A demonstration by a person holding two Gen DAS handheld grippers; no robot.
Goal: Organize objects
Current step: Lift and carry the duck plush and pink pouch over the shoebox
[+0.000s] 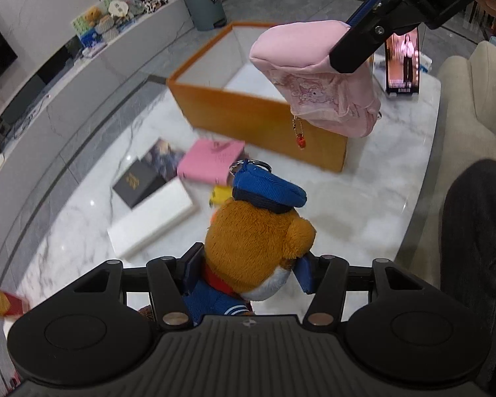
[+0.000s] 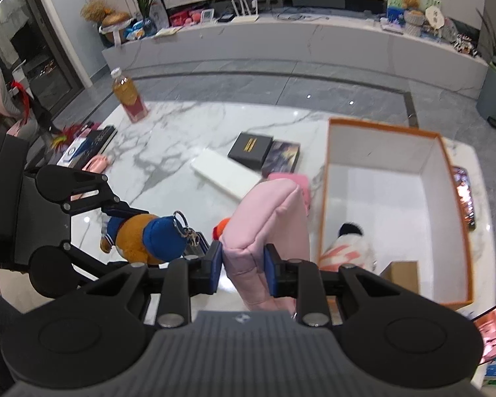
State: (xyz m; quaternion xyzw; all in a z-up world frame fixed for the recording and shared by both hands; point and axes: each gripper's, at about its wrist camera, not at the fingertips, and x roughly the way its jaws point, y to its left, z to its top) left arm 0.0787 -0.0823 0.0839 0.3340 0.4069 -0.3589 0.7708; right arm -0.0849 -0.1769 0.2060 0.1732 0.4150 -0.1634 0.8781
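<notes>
1. Marble desk (image 2: 188, 122) below me carries an orange box (image 1: 264, 112).
2. My left hand-held gripper (image 1: 244, 273) clamps a plush bear (image 1: 258, 235) above the desk.
3. My right hand-held gripper (image 2: 243, 268) clamps a pink pouch (image 2: 268, 218) beside the box.

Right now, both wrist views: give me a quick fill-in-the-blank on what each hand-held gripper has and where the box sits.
1. The left hand-held gripper is shut on a plush bear wearing a ____ cap.
2. The right hand-held gripper is shut on a ____ pouch.
3. The open box has ____ outer walls.
4. The box stands on a ____ table.

Missing: blue; pink; orange; marble
</notes>
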